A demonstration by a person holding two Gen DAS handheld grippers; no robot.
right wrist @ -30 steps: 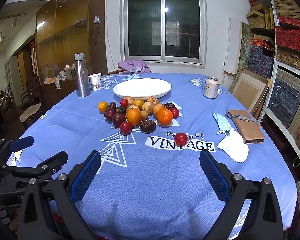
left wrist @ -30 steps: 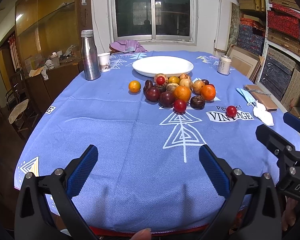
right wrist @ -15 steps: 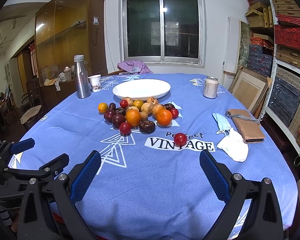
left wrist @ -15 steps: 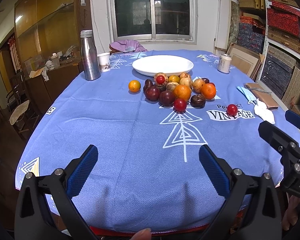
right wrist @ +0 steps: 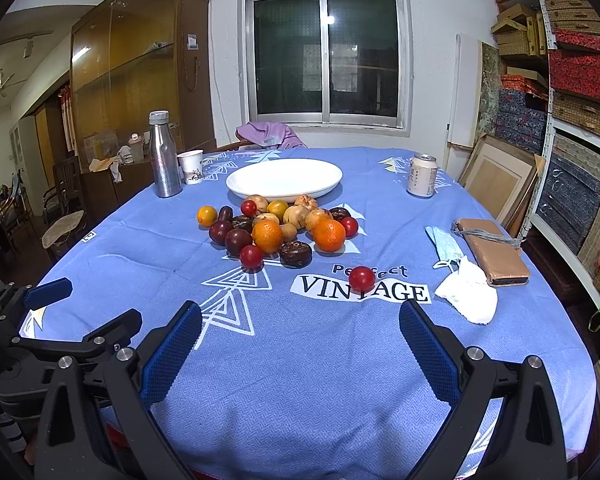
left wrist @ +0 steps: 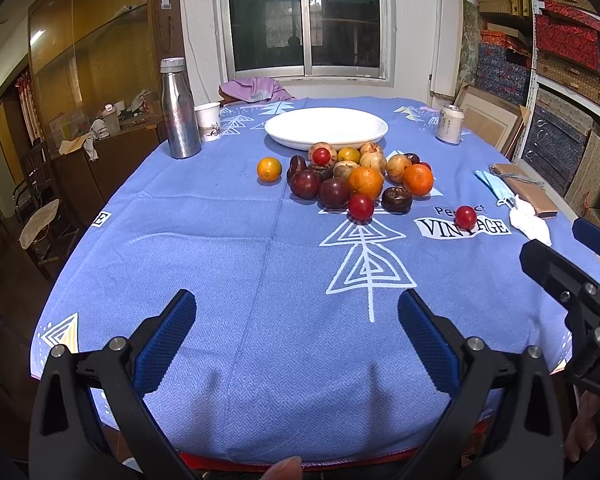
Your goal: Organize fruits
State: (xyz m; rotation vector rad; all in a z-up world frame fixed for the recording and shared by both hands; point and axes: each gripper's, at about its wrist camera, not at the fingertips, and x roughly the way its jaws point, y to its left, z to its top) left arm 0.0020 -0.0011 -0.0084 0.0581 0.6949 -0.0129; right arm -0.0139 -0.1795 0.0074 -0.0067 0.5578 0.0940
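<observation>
A heap of fruit [left wrist: 356, 178] [right wrist: 278, 228], oranges, dark plums, pale round fruits and small red ones, lies mid-table in front of an empty white plate [left wrist: 326, 127] [right wrist: 284, 179]. One small orange [left wrist: 269, 169] [right wrist: 207, 215] sits apart at the left. A lone red fruit [left wrist: 465, 217] [right wrist: 361, 278] rests on the "VINTAGE" print. My left gripper [left wrist: 298, 334] and right gripper [right wrist: 300, 346] both hover open over the near edge of the blue tablecloth, holding nothing, well short of the fruit.
A steel bottle [left wrist: 178, 110] and paper cup [left wrist: 208, 121] stand at the back left, a drink can [right wrist: 421, 175] at the back right. A face mask [right wrist: 446, 246], crumpled tissue [right wrist: 470, 298] and brown wallet [right wrist: 494, 256] lie along the right edge. Shelves of boxes line the right wall.
Both grippers have stayed open and nearly still; the views drift only slightly. No fruit has moved.
</observation>
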